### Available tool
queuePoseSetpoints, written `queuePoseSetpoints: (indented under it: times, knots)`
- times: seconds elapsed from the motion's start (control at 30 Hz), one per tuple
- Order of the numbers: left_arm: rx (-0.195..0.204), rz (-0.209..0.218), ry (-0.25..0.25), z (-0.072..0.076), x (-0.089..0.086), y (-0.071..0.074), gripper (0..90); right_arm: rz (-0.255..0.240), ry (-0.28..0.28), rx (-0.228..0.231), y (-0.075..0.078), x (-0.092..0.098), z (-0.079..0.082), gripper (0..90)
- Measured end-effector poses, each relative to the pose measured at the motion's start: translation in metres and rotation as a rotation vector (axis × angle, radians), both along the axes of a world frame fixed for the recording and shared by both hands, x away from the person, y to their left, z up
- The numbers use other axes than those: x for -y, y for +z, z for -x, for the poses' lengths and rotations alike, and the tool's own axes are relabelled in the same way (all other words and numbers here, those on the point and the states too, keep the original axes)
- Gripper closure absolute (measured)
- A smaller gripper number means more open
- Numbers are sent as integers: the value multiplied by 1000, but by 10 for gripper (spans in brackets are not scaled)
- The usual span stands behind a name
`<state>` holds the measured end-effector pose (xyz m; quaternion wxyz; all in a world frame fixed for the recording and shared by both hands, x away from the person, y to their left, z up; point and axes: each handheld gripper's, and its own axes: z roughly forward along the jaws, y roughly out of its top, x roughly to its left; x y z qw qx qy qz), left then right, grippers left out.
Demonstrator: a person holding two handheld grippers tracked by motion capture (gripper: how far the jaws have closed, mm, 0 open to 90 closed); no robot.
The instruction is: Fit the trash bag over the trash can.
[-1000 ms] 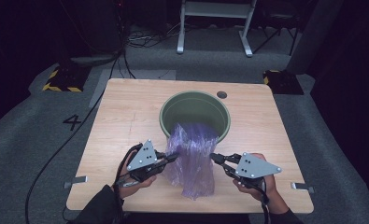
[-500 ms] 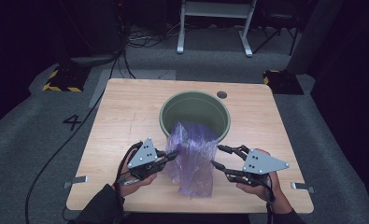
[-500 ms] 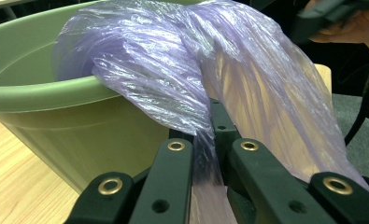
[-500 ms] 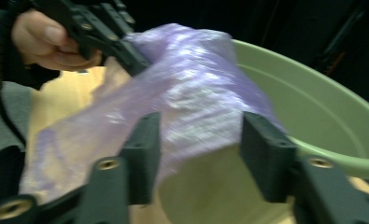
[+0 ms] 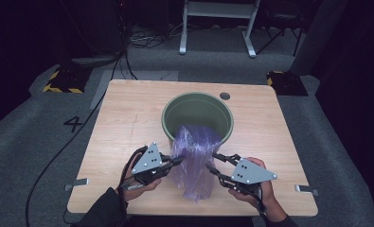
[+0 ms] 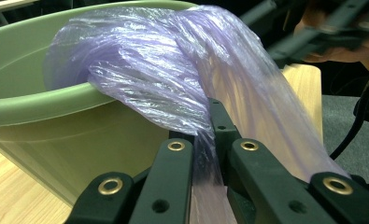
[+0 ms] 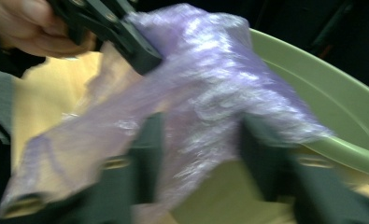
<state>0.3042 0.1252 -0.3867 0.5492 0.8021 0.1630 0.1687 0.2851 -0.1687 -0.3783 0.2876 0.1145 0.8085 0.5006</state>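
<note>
The left gripper [image 6: 205, 140] has its jaws pinched tight on a fold of the purple plastic bag [image 6: 173, 70]; in the left gripper view the film is squeezed flat between the 2 black jaws, which probably anchors that side while the other hand works. The right gripper [image 5: 214, 163] has its jaws narrowly parted and has just been closing them, with bag film lying between and over them in the right gripper view. That view is blurred, so I cannot tell whether the pads already press on the plastic. It looks like a re-grip on the bag's right edge, so that the mouth can be pulled apart.

The bag hangs half in, half out of the green bucket [image 5: 168, 124]: its upper part is draped over the near rim and its lower end trails down onto the table [image 5: 118, 118], reaching close to the near edge, between the 2 grippers. Held this way, the 2 sides can be spread and drawn over the rim as a liner, I would judge. The bucket stands at the middle of the table, slightly towards the far edge, just short of the cable hole [image 5: 225, 96] by the far right corner.

The bag's opening cannot be made out among the crumpled folds. How much film lies inside the bucket is hidden by the near wall and the heaped plastic. The person's forearms are cut off at the bottom of the high view.
</note>
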Motion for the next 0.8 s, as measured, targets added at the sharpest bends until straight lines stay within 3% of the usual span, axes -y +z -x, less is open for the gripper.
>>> queuePoseSetpoints:
  times: [0.03, 0.07, 0.23, 0.37, 0.5, 0.57, 0.6, 0.67, 0.8]
  knots:
    - [3, -2, 2, 0, 0, 0, 883, 0, 0, 0, 0, 0, 0, 720]
    - [2, 3, 0, 0, -1, 1, 880, 20, -37, 28, 0, -1, -1, 869]
    - [4, 21, 17, 0, -8, 4, 845, -26, -44, 44, 4, 7, -4, 900]
    - [4, 7, 30, 1, -10, 8, 768, -60, -68, 59, 13, 15, -8, 900]
    - [-7, 2, 68, -1, -9, 12, 575, -86, -86, 69, 23, 21, -14, 900]
    - [-43, 4, 82, -4, -9, 13, 421, -95, -92, 74, 29, 24, -18, 900]
    - [-58, 15, 97, -4, -10, 14, 284, -101, -94, 73, 31, 25, -20, 900]
    - [-86, 42, 107, -5, -13, 16, 250, -112, -98, 72, 36, 28, -24, 900]
    - [-89, 51, 105, -2, -18, 17, 197, -125, -118, 62, 40, 32, -34, 900]
